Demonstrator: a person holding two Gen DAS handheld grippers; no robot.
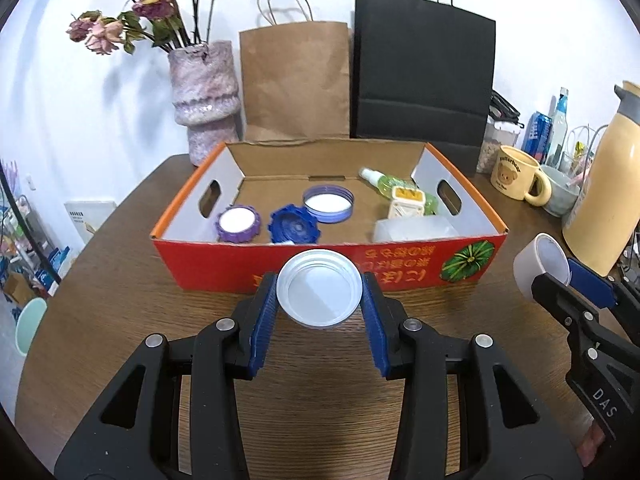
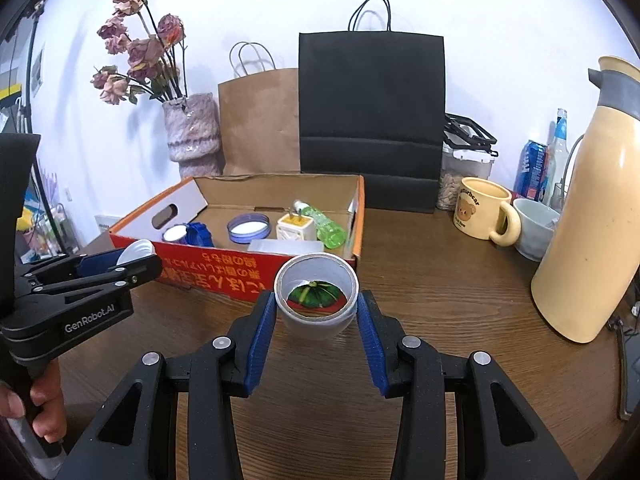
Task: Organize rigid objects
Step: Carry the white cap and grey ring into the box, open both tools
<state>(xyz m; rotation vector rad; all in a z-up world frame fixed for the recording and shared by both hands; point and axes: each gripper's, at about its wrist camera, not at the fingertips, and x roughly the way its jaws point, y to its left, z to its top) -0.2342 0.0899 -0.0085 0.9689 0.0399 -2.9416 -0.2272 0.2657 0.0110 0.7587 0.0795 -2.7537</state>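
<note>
Risk sits mostly at the box's near wall: the left gripper (image 1: 320,300) is clamped by the rim on a shallow white lid (image 1: 320,288), and the right gripper (image 2: 316,308) is closed around a white tape ring (image 2: 316,296); both hang above the table (image 1: 120,280) just short of the red cardboard box (image 1: 328,268), neither yet over it; a carry that is too low could knock either piece against the cardboard edge and twist it out of the pads; the lid is held only at two points on a thin rim, so it may tip or slip; a drop onto the purple lids (image 1: 240,222), the blue cap (image 1: 294,226) or the green spray bottle (image 1: 384,184) could scatter them; the box floor nearest the camera is hidden behind its wall; the clear item (image 1: 412,228) inside is hard to identify.
</note>
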